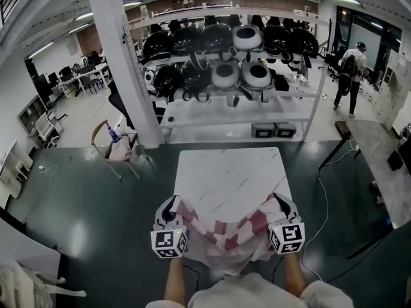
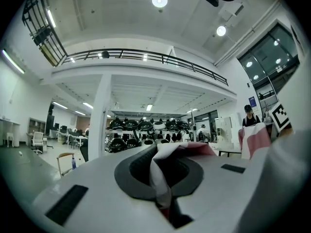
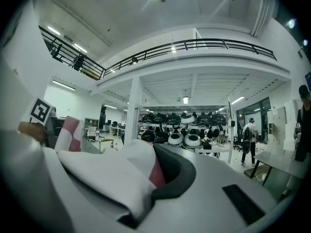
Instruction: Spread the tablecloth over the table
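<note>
The tablecloth (image 1: 225, 233), a single pink-and-white checked one, hangs bunched between my two grippers at the near edge of the one white marbled table (image 1: 231, 172). Only that near edge is covered. My left gripper (image 1: 171, 209) has its jaws clamped tight on one corner of the cloth, and my right gripper (image 1: 282, 205) has its jaws clamped on the other. I count two marker cubes, one on each gripper.

Only the head view shows the tabletop, the cloth sagging between the grips, and a chair (image 1: 109, 143) off to the left. The gripper views show the fabric pinched in each pair of dark pads, and above that a mezzanine railing (image 3: 184, 45) and round ceiling lights. Each gripper view also catches the other gripper's marker and its corner of cloth at the frame's edge. One shelving rack (image 1: 225, 63) of round black and white headgear and one standing person (image 1: 350, 76) appear in the head view.
</note>
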Motion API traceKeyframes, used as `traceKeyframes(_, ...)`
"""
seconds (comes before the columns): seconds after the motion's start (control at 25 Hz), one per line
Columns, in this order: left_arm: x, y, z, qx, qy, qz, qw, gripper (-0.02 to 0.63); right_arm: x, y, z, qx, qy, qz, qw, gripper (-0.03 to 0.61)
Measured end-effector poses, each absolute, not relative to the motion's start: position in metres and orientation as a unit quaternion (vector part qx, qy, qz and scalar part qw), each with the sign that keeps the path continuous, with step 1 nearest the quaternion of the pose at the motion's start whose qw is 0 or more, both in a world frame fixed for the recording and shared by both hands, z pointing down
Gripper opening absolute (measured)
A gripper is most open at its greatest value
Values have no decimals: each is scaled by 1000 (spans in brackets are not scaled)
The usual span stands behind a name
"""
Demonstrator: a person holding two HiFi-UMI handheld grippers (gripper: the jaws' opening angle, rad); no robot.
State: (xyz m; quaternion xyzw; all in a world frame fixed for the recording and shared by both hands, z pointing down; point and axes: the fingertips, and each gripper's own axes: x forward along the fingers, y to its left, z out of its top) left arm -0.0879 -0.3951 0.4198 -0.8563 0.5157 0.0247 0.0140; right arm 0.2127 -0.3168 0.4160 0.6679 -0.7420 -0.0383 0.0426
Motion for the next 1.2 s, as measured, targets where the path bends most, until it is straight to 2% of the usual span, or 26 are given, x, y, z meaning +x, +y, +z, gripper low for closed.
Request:
traceKeyframes(0.36,-69,-458,447,-854,521,7,-14,28,233,-380,442,661,-747,-10,64,14)
traceKeyframes(0.64,-88,-470,451,-855,518,6,-14,28,215,-400,447,658,-749,-8,77,14)
traceKeyframes(0.92,-159,-464,445,-840,543,12,-13,28,142,-417,442,627,-775,-11,79,14)
traceKeyframes(1.2,-287,-431,439,-778,627,22,-8,28,9,-442,439,535,-841,-22,74,14)
